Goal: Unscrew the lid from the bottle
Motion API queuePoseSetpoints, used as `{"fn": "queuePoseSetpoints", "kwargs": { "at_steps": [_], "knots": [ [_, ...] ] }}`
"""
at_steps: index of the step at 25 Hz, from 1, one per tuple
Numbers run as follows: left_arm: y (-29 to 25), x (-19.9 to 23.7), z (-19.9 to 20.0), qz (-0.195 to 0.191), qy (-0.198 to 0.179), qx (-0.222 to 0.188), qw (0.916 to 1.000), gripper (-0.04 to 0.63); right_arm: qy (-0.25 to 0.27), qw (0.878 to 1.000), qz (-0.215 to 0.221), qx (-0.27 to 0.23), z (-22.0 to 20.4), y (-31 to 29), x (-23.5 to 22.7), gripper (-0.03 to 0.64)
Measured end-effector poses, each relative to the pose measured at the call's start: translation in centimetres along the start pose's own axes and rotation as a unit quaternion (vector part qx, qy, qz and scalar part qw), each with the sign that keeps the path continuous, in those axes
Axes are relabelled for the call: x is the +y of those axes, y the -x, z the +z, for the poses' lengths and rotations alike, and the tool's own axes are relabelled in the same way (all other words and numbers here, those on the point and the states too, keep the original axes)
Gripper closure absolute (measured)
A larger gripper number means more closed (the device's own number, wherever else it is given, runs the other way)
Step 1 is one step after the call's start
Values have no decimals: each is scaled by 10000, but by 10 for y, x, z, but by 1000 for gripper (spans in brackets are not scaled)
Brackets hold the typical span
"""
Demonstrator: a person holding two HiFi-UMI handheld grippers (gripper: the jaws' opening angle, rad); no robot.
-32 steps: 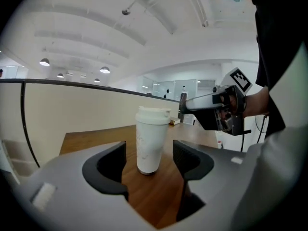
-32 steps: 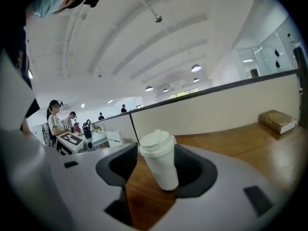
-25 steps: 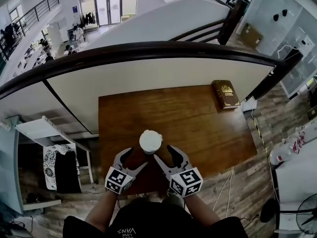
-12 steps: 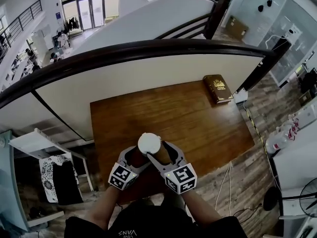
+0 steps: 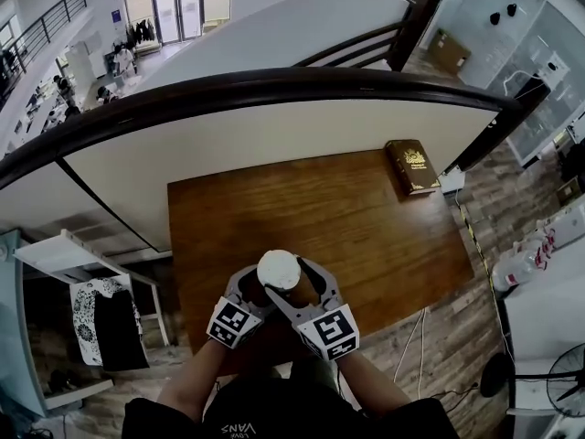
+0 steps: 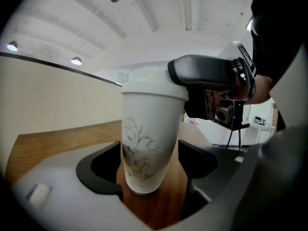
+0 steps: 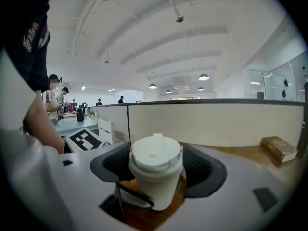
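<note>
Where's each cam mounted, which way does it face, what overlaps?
Head view: on the head, steeply down at the table; forearms show, left gripper and right gripper flanking the lid.
Left gripper view: on the left gripper, along its jaws, just opened wider, either side of the bottle; right gripper by the lid.
Right gripper view: on the right gripper, across its jaws, just opened wider, lid between, towards the partition; arm at left.
Shared: all show the bottle; head and right gripper views, the book.
</note>
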State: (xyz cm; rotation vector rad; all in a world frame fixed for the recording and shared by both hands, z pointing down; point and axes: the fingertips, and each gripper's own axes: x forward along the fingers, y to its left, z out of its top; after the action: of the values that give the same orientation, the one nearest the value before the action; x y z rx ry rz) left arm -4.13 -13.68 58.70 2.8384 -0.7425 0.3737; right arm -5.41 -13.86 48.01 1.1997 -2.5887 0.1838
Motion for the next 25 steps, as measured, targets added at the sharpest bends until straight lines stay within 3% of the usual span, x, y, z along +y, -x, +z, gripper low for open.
{"fn": "queuePoseSetpoints", "kwargs": {
  "at_steps": [7,13,18,25],
  "knots": [
    [-6,5,4,433,-16,-70,9990,236,10,9999,134,-98,2,-5,-1,305],
    [-6,6,3,311,-133,-50,9994,242,167,9989,431,-108,2,-3,-4,307],
    [-5,4,2,124,-274,-27,9995,242,455,9906,1289,-38,1,0,-1,307],
    [-5,3,1,40,-329,-52,9994,242,897,9550,2827,-99,4,1,0,307]
  ]
}}
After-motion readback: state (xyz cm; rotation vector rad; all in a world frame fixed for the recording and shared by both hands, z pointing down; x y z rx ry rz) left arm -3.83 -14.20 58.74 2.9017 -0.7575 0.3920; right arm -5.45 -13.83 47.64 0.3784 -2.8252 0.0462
